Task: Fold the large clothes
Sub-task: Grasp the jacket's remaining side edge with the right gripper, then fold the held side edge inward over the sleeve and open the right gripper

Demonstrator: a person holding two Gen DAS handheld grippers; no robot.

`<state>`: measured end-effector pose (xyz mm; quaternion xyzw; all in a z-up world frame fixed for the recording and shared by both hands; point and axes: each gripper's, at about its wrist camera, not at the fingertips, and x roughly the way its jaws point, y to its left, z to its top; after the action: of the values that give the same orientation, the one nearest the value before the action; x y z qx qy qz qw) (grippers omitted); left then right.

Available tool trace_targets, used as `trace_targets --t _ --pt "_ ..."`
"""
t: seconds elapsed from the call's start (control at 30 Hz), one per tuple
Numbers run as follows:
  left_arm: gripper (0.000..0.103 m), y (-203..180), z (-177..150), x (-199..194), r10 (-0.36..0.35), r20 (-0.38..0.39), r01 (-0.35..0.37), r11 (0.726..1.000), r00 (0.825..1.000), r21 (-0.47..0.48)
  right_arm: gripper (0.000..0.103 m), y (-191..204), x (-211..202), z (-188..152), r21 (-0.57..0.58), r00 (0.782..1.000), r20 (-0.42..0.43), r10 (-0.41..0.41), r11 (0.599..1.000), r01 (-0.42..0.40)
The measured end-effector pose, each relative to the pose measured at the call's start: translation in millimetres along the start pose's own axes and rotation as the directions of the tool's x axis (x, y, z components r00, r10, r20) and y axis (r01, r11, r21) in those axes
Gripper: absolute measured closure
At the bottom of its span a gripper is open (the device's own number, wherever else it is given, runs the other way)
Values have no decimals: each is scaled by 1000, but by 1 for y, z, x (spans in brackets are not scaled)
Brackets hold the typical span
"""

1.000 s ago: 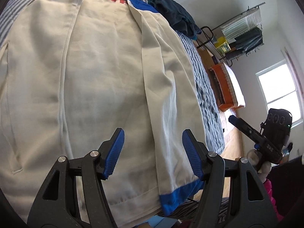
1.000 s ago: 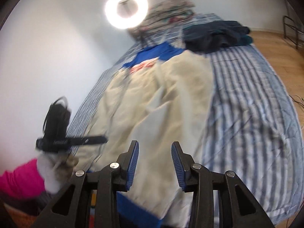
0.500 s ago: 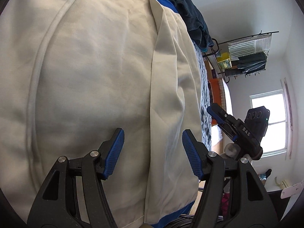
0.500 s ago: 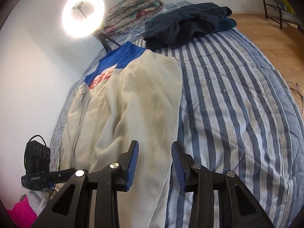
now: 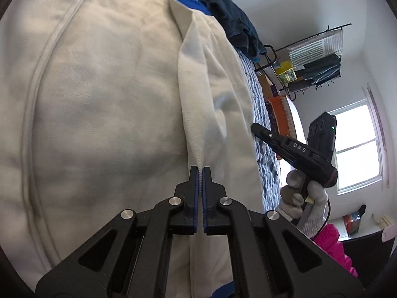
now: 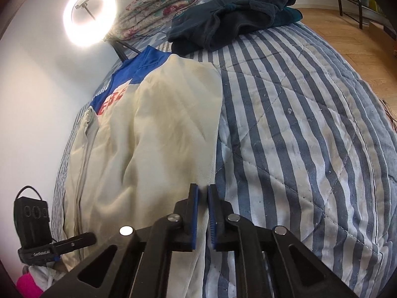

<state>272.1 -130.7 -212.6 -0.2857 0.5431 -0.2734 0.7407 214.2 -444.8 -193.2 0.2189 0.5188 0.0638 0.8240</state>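
The cream jacket is lying across the striped bed. The left hand-held gripper is pinching its inner sleeve fold; the right hand-held gripper is clamping the sleeve's outer edge, lower centre. Thin bites may be slipping once lifted.

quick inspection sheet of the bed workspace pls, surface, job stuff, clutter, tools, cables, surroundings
surface: striped quilt on a bed, rumpled.
job's things: cream jacket with blue yoke, spread flat, one sleeve folded in.
clutter: dark clothes pile; folded floral blanket.
grippers: left tool shut on the jacket's sleeve fold; right tool shut on the jacket's outer edge.
cables: thin cords on the quilt near the ring light.
surroundings: clothes rack, window, wooden floor.
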Motion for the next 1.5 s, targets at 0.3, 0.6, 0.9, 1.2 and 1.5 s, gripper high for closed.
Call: trace_targets --t 0.3,0.6,0.9,1.2,1.5 --pt "100 0 -25 -3 137 -20 -136 990 990 32 98 8 -7 2 -58 999 0 -53 997 53" --pt "63 -15 -35 -30 97 -16 -95 992 995 88 70 2 -74 -59 -51 992 -57 116 992 -118" --pt "63 -17 -65 -14 120 -105 -105 984 987 142 72 1 -73 -125 -10 953 -187 237 970 -243" --pt "78 -20 -83 -1 140 -148 -110 975 979 193 102 21 -72 -133 -92 980 -171 103 988 -120" --pt "78 -29 -91 -16 189 -130 -147 950 973 276 61 -9 -84 -144 -19 987 -111 119 992 -121"
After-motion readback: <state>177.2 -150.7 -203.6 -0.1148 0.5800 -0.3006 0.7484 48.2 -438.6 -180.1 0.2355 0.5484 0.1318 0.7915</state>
